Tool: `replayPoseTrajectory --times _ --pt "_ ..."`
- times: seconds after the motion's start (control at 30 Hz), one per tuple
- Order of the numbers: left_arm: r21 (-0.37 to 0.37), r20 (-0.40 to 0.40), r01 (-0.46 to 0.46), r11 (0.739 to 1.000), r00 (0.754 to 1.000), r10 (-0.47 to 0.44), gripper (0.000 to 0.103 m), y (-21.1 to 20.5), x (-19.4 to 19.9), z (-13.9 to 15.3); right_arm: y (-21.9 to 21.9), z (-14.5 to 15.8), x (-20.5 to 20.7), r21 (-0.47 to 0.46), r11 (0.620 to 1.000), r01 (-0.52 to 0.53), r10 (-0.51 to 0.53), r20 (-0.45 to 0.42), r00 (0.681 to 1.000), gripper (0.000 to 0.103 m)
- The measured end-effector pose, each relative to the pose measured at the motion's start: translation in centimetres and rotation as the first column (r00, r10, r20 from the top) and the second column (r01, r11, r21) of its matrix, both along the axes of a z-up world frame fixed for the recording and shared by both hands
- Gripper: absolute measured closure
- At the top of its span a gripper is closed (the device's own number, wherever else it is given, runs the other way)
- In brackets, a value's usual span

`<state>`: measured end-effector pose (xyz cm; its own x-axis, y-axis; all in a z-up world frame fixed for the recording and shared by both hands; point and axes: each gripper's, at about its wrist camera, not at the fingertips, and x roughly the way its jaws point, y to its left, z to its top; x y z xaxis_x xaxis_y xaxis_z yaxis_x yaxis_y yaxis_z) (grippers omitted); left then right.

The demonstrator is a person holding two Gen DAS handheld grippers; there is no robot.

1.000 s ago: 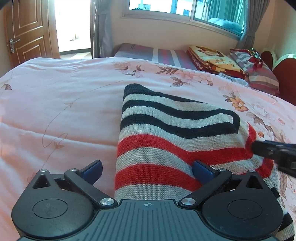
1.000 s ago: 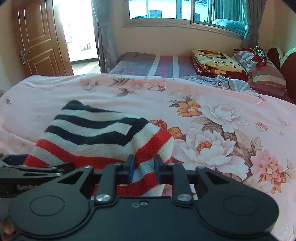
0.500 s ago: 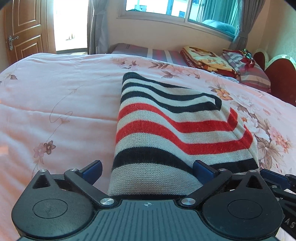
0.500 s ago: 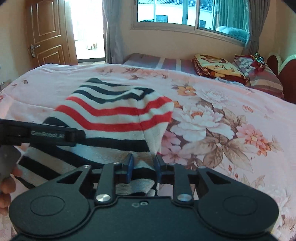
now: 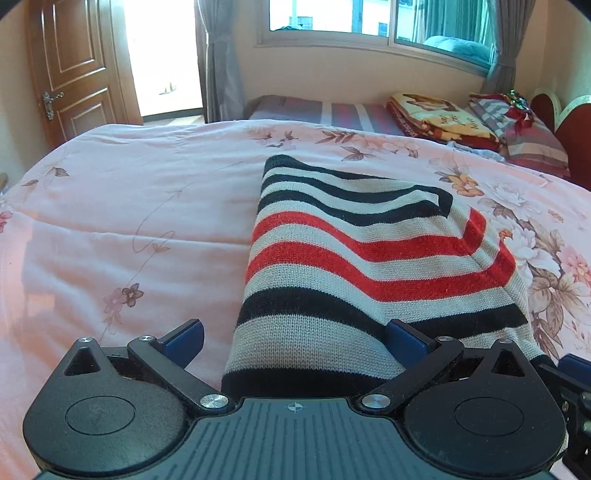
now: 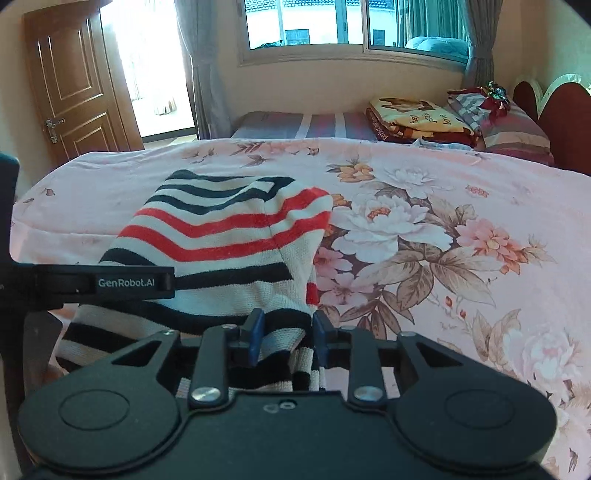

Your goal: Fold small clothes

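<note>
1. This is a bedroom in a home.
2. A wide bed (image 6: 480, 295) fills most of both views, covered by a pink quilt printed with large flowers.
3. At its far side lie a striped pillow (image 6: 295, 125), a folded blanket (image 6: 417, 118) with a printed picture, and more striped bedding.
4. A padded red headboard (image 6: 554, 110) with a pale scalloped edge stands at the right.
5. A panelled wooden door (image 5: 70, 70) with a metal handle stands beside a bright doorway.
6. Grey curtains (image 5: 221, 62) frame a sliding window (image 6: 351, 26) in a cream wall.
</note>
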<state>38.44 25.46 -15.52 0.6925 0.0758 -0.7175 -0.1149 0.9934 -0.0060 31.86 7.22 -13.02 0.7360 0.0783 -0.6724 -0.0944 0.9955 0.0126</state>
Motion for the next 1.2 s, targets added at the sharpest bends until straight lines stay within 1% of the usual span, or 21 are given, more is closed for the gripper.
replayPoseTrajectory --times 0.07,0.13,0.2,0.27,0.3,0.37,0.43,0.47,0.57,0.67,0.73,0.8,0.87,0.9,0.93,0.97,1.07,1.13,1.2 --pt "0.0 0.005 -0.015 1.0 1.0 0.015 0.0 -0.1 -0.5 0.3 -0.4 -0.2 -0.4 0.003 1.0 0.01 -0.01 -0.024 1.0 0.07" --pt "0.017 0.007 -0.021 1.0 1.0 0.021 0.0 -0.3 -1.2 0.8 -1.0 0.0 -1.0 0.047 0.999 0.025 -0.024 -0.031 0.999 0.07" --pt "0.059 0.014 -0.027 0.998 1.0 0.026 0.0 -0.5 -2.2 1.5 -1.5 0.9 -1.9 0.078 0.997 0.03 -0.029 -0.013 1.0 0.07" --pt "0.096 0.029 -0.02 0.995 0.999 0.018 0.0 -0.7 -3.4 2.3 -1.8 2.0 -2.9 0.097 0.995 0.021 -0.023 0.014 1.0 0.067" --pt "0.098 0.029 -0.008 0.995 1.0 0.005 0.0 -0.7 -4.0 2.9 -1.9 2.5 -3.5 0.103 0.995 0.016 -0.018 0.022 1.0 0.065" --pt "0.067 0.011 0.011 0.998 1.0 -0.011 0.0 -0.2 -5.0 4.0 -2.0 3.2 -4.3 0.109 0.994 -0.005 0.002 0.024 1.0 0.062" --pt "0.04 -0.004 0.013 0.999 1.0 -0.012 0.0 0.2 -6.2 4.9 -2.0 3.9 -5.1 0.109 0.994 -0.024 0.022 0.018 1.0 0.058" --pt "0.039 -0.005 0.007 0.999 1.0 -0.006 0.0 0.3 -6.8 5.4 -2.0 4.2 -5.4 0.114 0.993 -0.034 0.032 0.013 0.999 0.057" --pt "0.046 0.001 -0.027 0.999 1.0 0.027 0.0 0.5 -8.8 6.9 -2.2 5.1 -6.6 0.144 0.988 -0.065 0.066 -0.004 0.998 0.049" --pt "0.044 0.004 -0.033 0.998 0.999 0.033 0.0 0.3 -11.2 8.4 -2.6 6.1 -7.9 0.169 0.98 -0.101 0.107 -0.024 0.994 0.041" --pt "0.053 0.011 -0.046 0.998 0.999 0.045 0.0 0.1 -13.0 9.3 -3.0 6.7 -8.9 0.196 0.973 -0.119 0.13 -0.045 0.991 0.026" --pt "0.06 0.019 -0.055 0.997 0.998 0.054 0.0 -0.3 -15.3 10.1 -3.6 7.5 -10.3 0.246 0.958 -0.146 0.166 -0.065 0.984 0.024" --pt "0.055 0.015 -0.059 0.997 0.998 0.058 0.0 -0.6 -17.3 10.9 -4.3 8.4 -12.0 0.291 0.945 -0.15 0.175 -0.061 0.983 0.021" --pt "0.052 0.012 -0.061 0.997 0.998 0.06 0.0 -0.8 -18.4 11.4 -4.7 9.1 -13.2 0.304 0.942 -0.144 0.168 -0.053 0.984 0.017" --pt "0.049 0.009 -0.061 0.997 0.998 0.061 0.0 -1.0 -19.5 11.7 -5.0 9.7 -14.1 0.309 0.941 -0.14 0.161 -0.043 0.986 0.011" --pt "0.048 0.006 -0.061 0.997 0.998 0.061 0.0 -1.3 -20.7 12.0 -5.3 10.5 -15.4 0.302 0.944 -0.137 0.153 -0.031 0.988 0.01" --pt "0.055 0.017 -0.084 0.995 0.996 0.084 0.0 -1.8 -24.4 12.9 -5.4 12.4 -18.6 0.235 0.962 -0.141 0.148 -0.013 0.989 0.007" --pt "0.049 0.028 -0.103 0.993 0.994 0.101 0.0 -2.1 -27.0 13.6 -5.3 13.6 -21.1 0.183 0.97 -0.16 0.154 0.042 0.987 0.007" --pt "0.037 0.037 -0.116 0.993 0.993 0.115 0.0 -2.2 -29.6 14.4 -5.3 14.7 -23.6 0.133 0.979 -0.156 0.142 0.106 0.984 0.006"
